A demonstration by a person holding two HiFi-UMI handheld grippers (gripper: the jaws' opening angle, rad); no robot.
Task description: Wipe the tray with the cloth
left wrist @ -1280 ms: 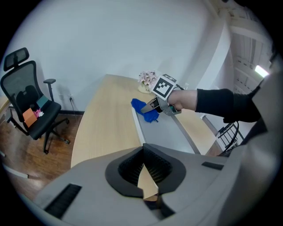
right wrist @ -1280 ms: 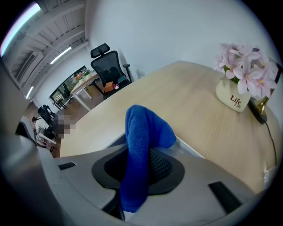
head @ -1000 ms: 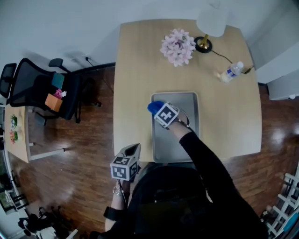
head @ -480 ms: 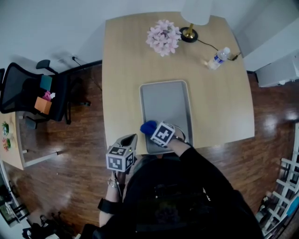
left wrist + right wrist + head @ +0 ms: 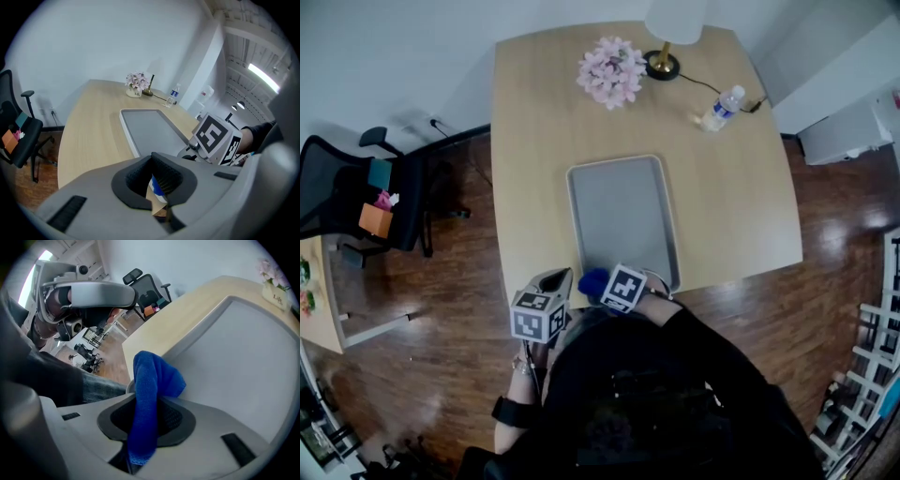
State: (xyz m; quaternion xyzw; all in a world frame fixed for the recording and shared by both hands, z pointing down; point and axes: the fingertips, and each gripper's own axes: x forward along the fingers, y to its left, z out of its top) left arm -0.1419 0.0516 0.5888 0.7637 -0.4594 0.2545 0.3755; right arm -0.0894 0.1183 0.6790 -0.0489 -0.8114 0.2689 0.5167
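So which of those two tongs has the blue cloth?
The right tongs, at the tray's near edge, grip the cloth; the left tongs hold nothing.

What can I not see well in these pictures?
Near end of the tray: head view, covered by the blue cloth and the right claw.
Label of the water bottle: head view, too small.
Shade of the lamp: head view, cut off by the upper edge.
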